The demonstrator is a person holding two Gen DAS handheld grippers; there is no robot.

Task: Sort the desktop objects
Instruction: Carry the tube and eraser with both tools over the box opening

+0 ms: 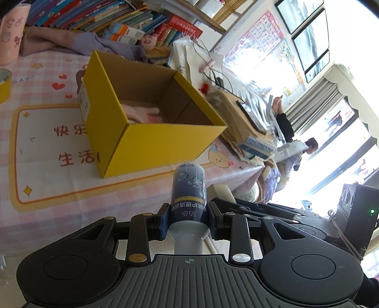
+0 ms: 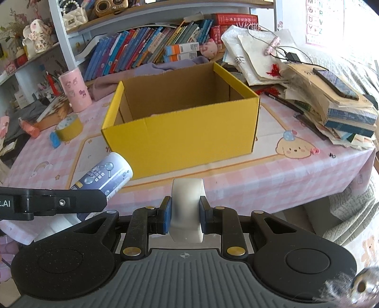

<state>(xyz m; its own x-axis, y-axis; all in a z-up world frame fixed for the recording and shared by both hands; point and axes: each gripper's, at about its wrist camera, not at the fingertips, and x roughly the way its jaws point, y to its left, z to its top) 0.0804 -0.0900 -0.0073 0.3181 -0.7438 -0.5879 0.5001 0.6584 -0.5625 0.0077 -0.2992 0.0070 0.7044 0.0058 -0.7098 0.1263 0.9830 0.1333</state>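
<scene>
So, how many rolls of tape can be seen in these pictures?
2. A yellow tape roll lies on the pink tablecloth, left of the yellow box. A white tape roll is clamped in the right tool. Others may hide in the clutter.

1. Left gripper (image 1: 188,219) clamped on a dark blue bottle (image 1: 189,189), blue pads pressing both sides, cap end toward the camera.
2. Beyond the bottle, an open yellow box (image 1: 151,142) on the pink checked tablecloth (image 1: 47,177).
3. Inside the box, something pink (image 1: 144,113).
4. Left edge: a yellow tape roll (image 1: 4,83), partly cut off.
5. Behind the box, a row of books (image 1: 106,16).
</scene>
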